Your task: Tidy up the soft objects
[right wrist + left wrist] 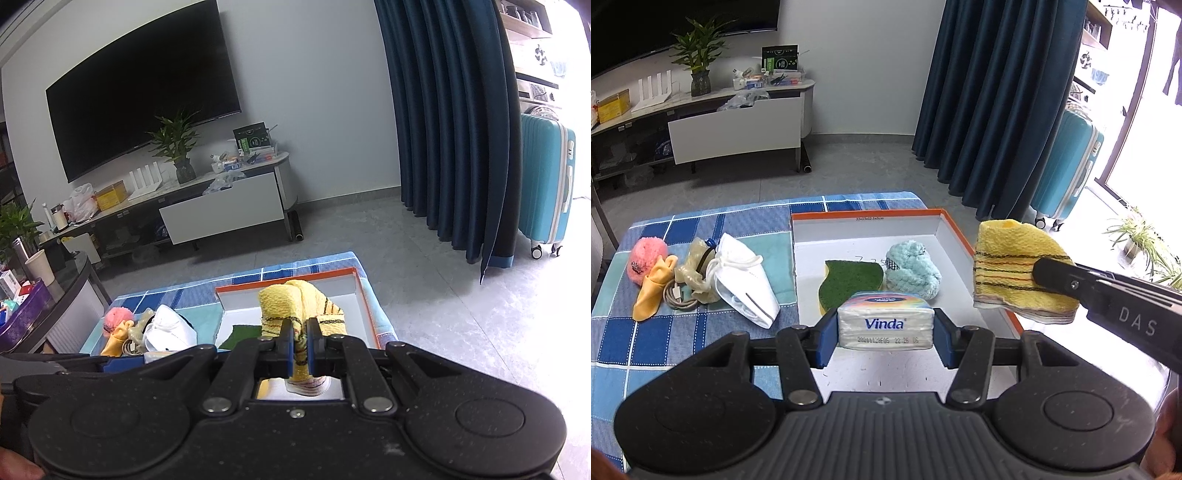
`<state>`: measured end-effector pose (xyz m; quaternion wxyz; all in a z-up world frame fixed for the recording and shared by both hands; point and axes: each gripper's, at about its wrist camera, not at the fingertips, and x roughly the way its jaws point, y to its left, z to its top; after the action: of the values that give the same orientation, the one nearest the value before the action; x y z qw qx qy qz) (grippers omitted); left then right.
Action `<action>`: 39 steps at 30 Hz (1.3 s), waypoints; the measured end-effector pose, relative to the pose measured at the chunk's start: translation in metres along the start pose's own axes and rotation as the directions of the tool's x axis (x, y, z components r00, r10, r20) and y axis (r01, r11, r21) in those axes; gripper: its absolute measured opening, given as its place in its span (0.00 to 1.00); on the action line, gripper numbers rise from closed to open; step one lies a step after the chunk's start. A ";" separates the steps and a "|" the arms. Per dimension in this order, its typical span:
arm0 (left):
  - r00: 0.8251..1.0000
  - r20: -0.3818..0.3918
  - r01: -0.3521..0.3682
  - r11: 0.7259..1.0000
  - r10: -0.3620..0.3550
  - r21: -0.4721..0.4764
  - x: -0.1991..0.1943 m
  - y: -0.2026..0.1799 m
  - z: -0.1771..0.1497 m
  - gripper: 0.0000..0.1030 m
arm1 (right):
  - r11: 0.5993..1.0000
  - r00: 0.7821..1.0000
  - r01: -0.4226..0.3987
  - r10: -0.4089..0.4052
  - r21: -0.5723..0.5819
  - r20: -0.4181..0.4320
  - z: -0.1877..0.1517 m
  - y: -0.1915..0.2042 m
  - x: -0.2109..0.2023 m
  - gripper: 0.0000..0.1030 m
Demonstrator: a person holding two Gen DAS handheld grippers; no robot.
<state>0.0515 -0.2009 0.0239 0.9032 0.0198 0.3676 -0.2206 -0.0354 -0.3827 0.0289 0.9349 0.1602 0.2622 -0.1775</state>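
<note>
Tissue pack (885,320), labelled Vinda, sits clamped between the blue pads of the left gripper (885,334), whose jaws are spread to the pack's width and press on both its ends; the pack hangs over the near part of the box (827,218). Just to the right, the right gripper (300,345) pinches a folded yellow striped towel (1021,267) — jaws nearly together, cloth squeezed between the pads — and holds it above the box's right rim, clear of the floor of the box. Inside the white, orange-edged box lie a green scouring sponge (849,278) and, touching its right side, a fluffy light-blue slipper (914,267). Left of the box, on the blue checked tablecloth (646,343), a loose cluster waits: a white drawstring pouch (744,278) nearest the box, then a beige rubbery item (692,269) with a coiled cable (677,295), an orange cloth (652,291), and a pink fluffy slipper (646,258) at the far left. Beyond the table — grey tiled floor, a TV cabinet (735,129) with a potted plant (698,55), dark blue curtains (993,99) and a turquoise suitcase (1067,166).
</note>
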 end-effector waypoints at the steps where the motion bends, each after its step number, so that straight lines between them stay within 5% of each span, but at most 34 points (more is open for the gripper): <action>1: 1.000 0.000 0.000 1.000 0.000 0.001 0.000 0.000 0.001 0.52 | 1.000 1.000 -0.001 0.001 0.002 0.000 0.000 -0.001 0.001 0.09; 39: 0.997 -0.063 0.051 0.998 -0.050 0.020 0.042 -0.013 0.012 0.52 | 0.999 0.998 0.043 -0.044 -0.027 -0.035 0.020 -0.004 0.062 0.09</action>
<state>0.0806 -0.2312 0.0063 0.8852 0.0273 0.3936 -0.2465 0.0213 -0.4094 0.0109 0.9281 0.1454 0.2844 -0.1915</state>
